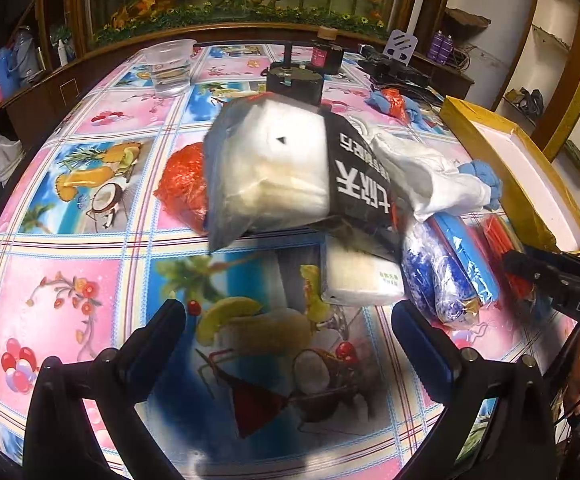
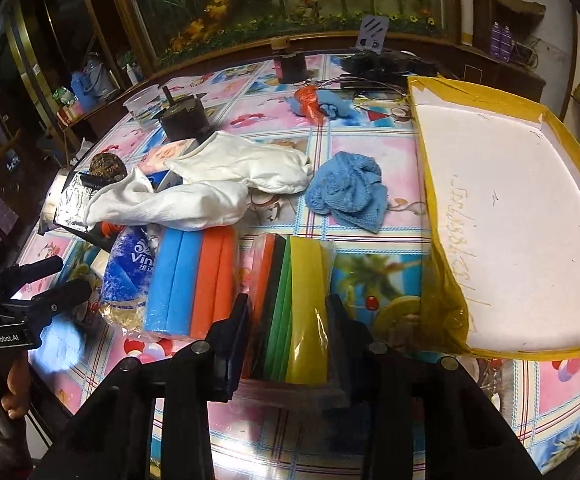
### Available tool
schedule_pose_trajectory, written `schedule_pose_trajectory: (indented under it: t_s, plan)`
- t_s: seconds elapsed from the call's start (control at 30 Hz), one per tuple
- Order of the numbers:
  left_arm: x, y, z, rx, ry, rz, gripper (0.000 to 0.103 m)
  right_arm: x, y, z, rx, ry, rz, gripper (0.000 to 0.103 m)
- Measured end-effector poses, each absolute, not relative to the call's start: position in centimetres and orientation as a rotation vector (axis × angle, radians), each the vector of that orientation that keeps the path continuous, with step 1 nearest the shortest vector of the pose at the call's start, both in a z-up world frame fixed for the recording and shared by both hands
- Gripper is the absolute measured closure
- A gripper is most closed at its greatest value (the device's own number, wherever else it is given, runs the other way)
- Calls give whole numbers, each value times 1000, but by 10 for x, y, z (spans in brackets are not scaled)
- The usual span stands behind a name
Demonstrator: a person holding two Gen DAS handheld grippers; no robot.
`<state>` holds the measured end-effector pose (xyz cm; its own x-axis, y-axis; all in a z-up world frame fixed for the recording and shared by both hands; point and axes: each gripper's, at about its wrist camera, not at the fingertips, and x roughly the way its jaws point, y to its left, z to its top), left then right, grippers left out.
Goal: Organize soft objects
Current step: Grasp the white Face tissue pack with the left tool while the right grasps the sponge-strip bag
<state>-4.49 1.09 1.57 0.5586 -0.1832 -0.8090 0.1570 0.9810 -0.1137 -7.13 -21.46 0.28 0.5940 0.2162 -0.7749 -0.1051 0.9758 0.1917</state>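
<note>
Right gripper (image 2: pixel 287 320) clamping coloured sponge pack (image 2: pixel 294 300) low centre; lifting level toward tray (image 2: pixel 490 96). Left gripper (image 1: pixel 290 344) gaping wide, empty.

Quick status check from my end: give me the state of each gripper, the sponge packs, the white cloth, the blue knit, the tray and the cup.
Left gripper: open, empty, over the tablecloth.
Right gripper: closed on the multicolour sponge pack.
Multicolour sponge pack: bagged, flat on the table.
Blue and orange sponge pack: lying flat, untouched.
White cloth: crumpled, draped over the pile.
Blue knit: bunched, outside the tray.
Tray: nothing in it.
Plastic cup: upright, part filled with clear liquid.
</note>
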Motion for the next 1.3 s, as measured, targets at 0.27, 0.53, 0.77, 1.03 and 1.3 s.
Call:
schedule_pose_trajectory:
  t_s: [0.27, 0.53, 0.77, 1.03, 1.3]
  plan:
    - [-29, -24, 18, 78, 967, -191, 6, -79, -223, -3, 145, 876, 196, 63]
    - [4, -42, 5, 101, 1033, -180, 21, -82, -228, -4, 193, 867, 218, 62]
    - [-20, -34, 13, 82, 1057, -232, 58, -82, -231, -4, 215, 864, 229, 62]
    - [-46, -17, 13, 91, 1051, -244, 55, -81, -228, -4, 189, 867, 219, 62]
    - [-49, -20, 12, 111, 1015, -229, 59, -82, -225, -4, 168, 862, 212, 62]
